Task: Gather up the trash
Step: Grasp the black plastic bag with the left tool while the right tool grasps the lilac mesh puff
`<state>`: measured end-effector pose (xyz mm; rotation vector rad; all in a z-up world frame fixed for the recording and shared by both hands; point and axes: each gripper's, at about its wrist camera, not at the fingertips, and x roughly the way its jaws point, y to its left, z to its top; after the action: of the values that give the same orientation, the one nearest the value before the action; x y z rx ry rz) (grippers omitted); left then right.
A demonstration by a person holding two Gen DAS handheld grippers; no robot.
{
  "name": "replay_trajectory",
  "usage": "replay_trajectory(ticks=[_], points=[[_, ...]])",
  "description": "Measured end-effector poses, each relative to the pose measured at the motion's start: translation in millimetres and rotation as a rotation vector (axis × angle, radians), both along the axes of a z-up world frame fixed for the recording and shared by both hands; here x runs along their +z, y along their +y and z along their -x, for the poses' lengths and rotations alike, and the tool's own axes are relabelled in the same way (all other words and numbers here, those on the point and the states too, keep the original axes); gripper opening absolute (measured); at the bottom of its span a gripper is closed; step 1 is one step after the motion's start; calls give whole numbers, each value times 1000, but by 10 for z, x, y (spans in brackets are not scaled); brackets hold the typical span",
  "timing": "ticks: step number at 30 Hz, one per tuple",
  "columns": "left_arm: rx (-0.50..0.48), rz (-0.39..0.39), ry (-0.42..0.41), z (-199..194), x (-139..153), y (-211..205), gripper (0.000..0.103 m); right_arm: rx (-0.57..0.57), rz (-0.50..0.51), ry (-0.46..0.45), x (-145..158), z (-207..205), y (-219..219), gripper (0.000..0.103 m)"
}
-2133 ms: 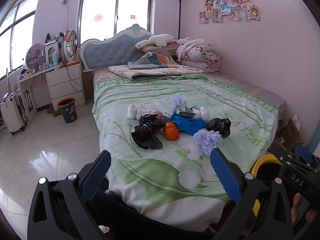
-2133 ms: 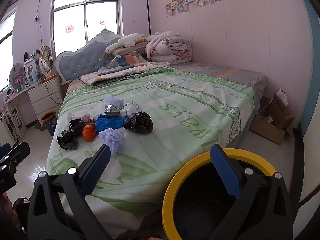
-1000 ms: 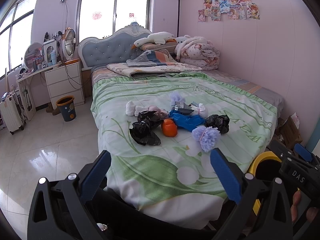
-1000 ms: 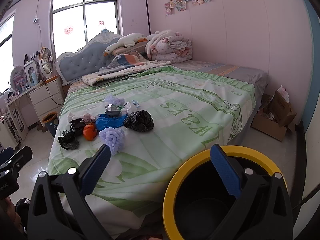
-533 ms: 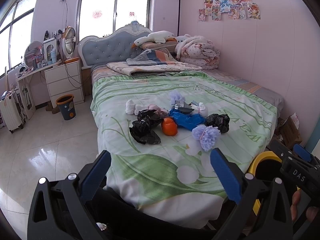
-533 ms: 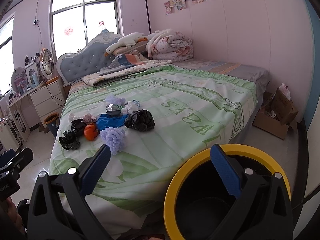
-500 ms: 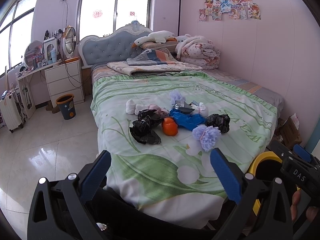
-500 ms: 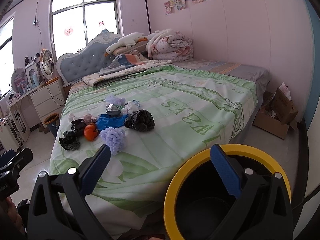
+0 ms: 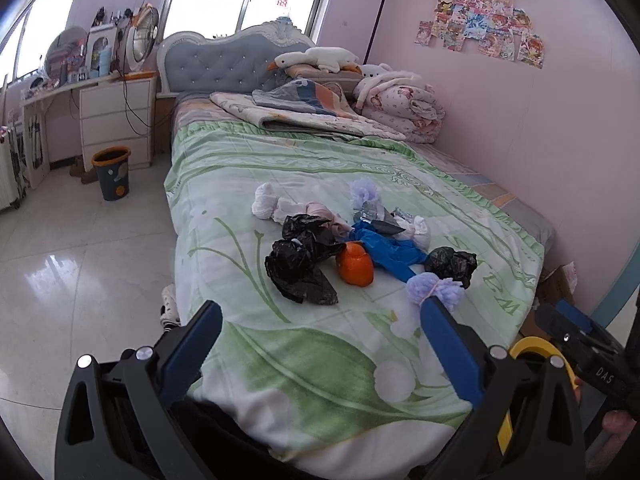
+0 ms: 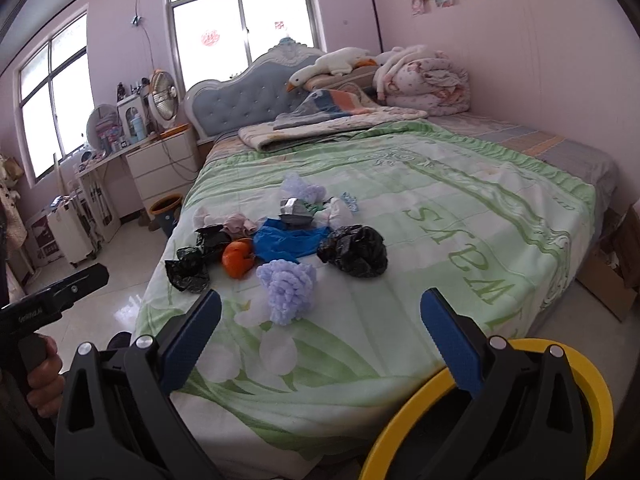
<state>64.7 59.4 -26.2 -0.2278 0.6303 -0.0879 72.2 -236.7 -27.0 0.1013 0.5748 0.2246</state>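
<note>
Both grippers have drifted closer to the bed [image 9: 280,360] since two seconds ago, and the litter looks larger in both views. The left gripper [image 9: 320,320] and right gripper [image 10: 320,312] are spread wide and empty. The trash sits mid-bed toward the foot edge: crumpled black bags [image 9: 298,260], an orange lump [image 9: 355,266], a blue wrapper [image 9: 394,250], another black bag [image 10: 354,250] and a lilac yarn pom-pom [image 10: 286,284]. The yellow-rimmed bin [image 10: 520,364] stands on the floor by the foot corner, below the right gripper. A grab could snag the quilt with a thin bag, or drag neighbouring pieces off the edge. Open bedspread lies between grippers and pile.
</note>
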Motion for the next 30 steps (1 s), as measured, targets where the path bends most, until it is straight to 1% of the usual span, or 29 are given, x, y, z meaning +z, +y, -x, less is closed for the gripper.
replay_trajectory(ticks=[3, 6, 8, 9, 10, 12, 13, 16, 18, 19, 24, 27, 30], points=[[-14, -60, 47, -262, -35, 18, 96, 34, 4, 55, -90, -226, 79, 96], [-50, -70, 107, -541, -119, 72, 96, 28, 51, 79, -191, -423, 147, 96], [-63, -82, 162, -748, -197, 107, 96, 49, 52, 102, -250, -546, 180, 96], [-73, -73, 178, -837, -223, 131, 96, 62, 46, 116, -271, -594, 200, 96], [-81, -73, 180, -916, -238, 149, 96, 63, 47, 126, -293, -645, 219, 96], [-69, -119, 166, -1022, -278, 191, 96, 64, 52, 143, -326, -731, 269, 96], [-78, -136, 166, -1083, -294, 182, 96, 69, 52, 150, -345, -776, 296, 96], [-93, -160, 166, -1238, -363, 154, 96, 81, 55, 179, -411, -901, 368, 96], [-88, -189, 172, -1325, -432, 140, 96, 77, 53, 196, -455, -981, 398, 96], [-79, -189, 174, -1363, -467, 153, 96, 78, 52, 202, -472, -1018, 412, 96], [-79, -108, 147, -1484, -572, 284, 96, 80, 75, 224, -538, -1177, 479, 96], [-86, -96, 173, -1579, -673, 282, 96, 96, 80, 240, -600, -1270, 506, 96], [-125, -56, 179, -1617, -744, 257, 96, 105, 72, 247, -638, -1316, 534, 96]])
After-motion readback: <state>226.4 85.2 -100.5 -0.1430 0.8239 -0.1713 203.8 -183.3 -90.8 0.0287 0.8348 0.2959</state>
